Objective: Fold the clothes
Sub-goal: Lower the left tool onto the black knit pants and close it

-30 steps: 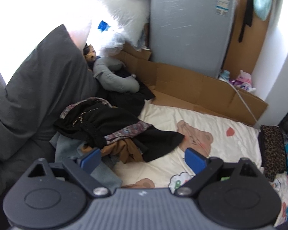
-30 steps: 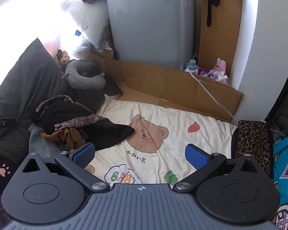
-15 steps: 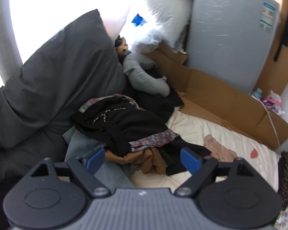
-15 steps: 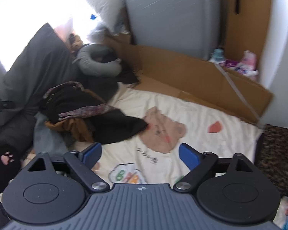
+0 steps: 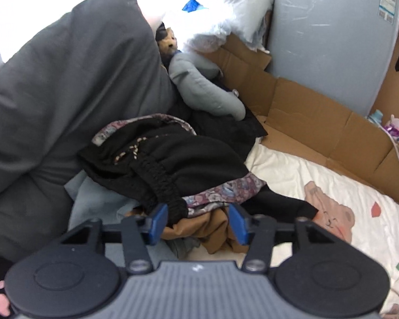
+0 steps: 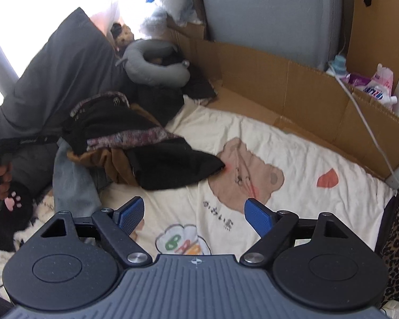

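Presently the left tool (image 5: 196,222) sits at the near edge of the clothes pile (image 5: 173,164), which lies on the bed against a dark grey pillow (image 5: 66,79). Its jaws have just been closing, straddling a black elastic waistband (image 5: 159,183) and brown fabric (image 5: 215,226); pads not yet pressing. Right tool (image 6: 194,216) gapes wide over the bear-print sheet (image 6: 292,191), nothing between its pads.

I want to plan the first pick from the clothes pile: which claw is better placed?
Left. The left claw already straddles the pile's near edge; the right claw hovers over bare blanket.
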Demonstrator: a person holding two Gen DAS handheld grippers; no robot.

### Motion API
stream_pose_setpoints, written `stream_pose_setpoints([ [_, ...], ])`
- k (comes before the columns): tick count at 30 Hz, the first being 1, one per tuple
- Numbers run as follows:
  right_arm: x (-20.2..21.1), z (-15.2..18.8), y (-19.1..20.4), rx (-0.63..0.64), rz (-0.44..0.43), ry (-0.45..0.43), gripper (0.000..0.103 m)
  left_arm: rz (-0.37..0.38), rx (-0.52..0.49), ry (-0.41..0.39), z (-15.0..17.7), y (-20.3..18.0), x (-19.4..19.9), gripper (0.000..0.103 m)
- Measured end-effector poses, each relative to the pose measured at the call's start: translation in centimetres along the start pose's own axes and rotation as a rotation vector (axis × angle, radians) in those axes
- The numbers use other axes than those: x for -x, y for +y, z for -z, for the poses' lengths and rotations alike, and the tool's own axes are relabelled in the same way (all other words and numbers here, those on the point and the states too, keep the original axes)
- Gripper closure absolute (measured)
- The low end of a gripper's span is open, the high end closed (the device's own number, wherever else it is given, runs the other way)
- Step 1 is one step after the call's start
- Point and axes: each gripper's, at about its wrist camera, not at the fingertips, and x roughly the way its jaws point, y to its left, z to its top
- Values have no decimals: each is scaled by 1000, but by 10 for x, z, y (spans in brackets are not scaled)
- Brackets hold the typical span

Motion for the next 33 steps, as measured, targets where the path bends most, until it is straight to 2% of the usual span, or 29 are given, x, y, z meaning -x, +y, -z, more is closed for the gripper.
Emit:
stream_pose_setpoints([
  [5,-9,7,-4,-41,-12,-13,18,-36,7,-16,12,8,-38,52],
  [8,-15,10,-2,-9,-16,-22,18,-26,14,-36,20,17,-53,52],
  [10,-19,11,0,10,-17,-19,18,13,40,-38,24,24,-64,52],
  [12,-25,13,-1,7,-17,-5,18,22,42,-30,27,28,-75,52],
  [14,-32,15,-2,4,-17,11,18,-5,18,-22,31,29,-85,52],
  [16,-39,17,-3,19,-13,24,18,11,25,-27,36,32,-91,52],
  [20,-54,24,-5,40,-30,55,25,1,4,-13,42,34,-106,52],
  [24,-64,26,-10,22,-11,66,26,15,-59,-61,47,29,-112,46],
  [30,-69,28,-9,38,4,82,26,42,-109,-111,55,27,-119,47],
  [31,-70,29,-9,40,3,86,26,50,-112,-117,55,27,-119,49],
  [33,-71,32,-9,44,2,94,26,94,-107,-146,52,27,-113,50],
])
